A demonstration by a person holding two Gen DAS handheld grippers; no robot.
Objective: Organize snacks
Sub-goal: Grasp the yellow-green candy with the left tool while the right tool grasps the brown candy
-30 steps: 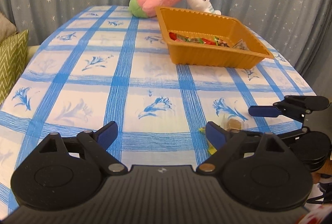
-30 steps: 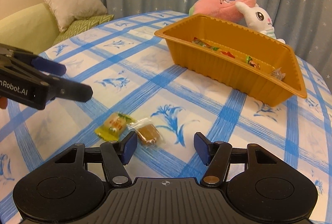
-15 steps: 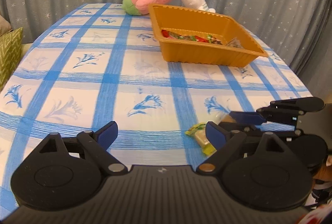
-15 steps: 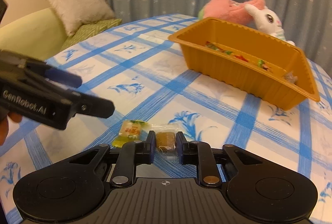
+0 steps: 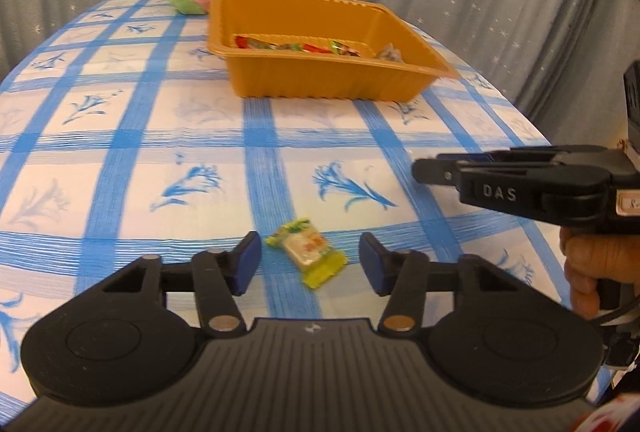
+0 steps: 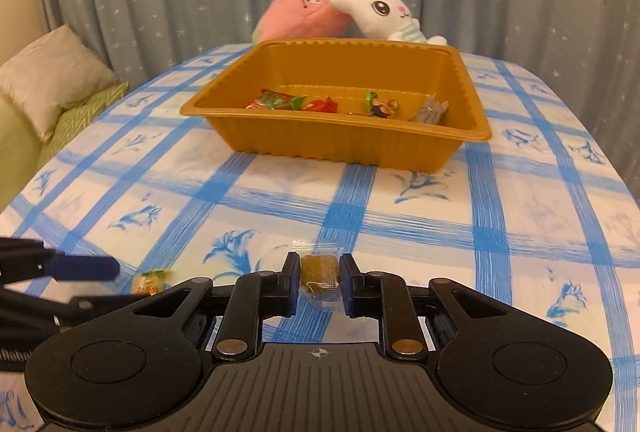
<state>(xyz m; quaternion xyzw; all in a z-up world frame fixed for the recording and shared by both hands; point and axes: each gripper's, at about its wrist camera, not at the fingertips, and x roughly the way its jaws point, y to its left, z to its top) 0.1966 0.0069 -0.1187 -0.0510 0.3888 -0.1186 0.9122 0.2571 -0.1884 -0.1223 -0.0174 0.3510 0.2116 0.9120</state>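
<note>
My right gripper (image 6: 319,286) is shut on a brown candy in a clear wrapper (image 6: 319,274) and holds it above the tablecloth, facing the orange tray (image 6: 472,112). The tray holds several wrapped snacks (image 6: 296,102). My left gripper (image 5: 310,260) is open, its fingers on either side of a yellow-green wrapped candy (image 5: 308,250) that lies on the cloth. That candy also shows in the right wrist view (image 6: 150,282), beside the left gripper's fingertips (image 6: 86,268). The right gripper shows in the left wrist view (image 5: 432,168) at the right, lifted off the table.
A blue-checked tablecloth (image 5: 132,136) covers the table. A pink plush (image 6: 304,16) and a white bunny plush (image 6: 388,14) lie behind the tray. A sofa with cushions (image 6: 52,80) stands left of the table. A grey starred curtain hangs behind.
My right gripper closed on the brown candy, lifted it and turned toward the tray. My left gripper moved right so the yellow-green candy sits between its open fingers.
</note>
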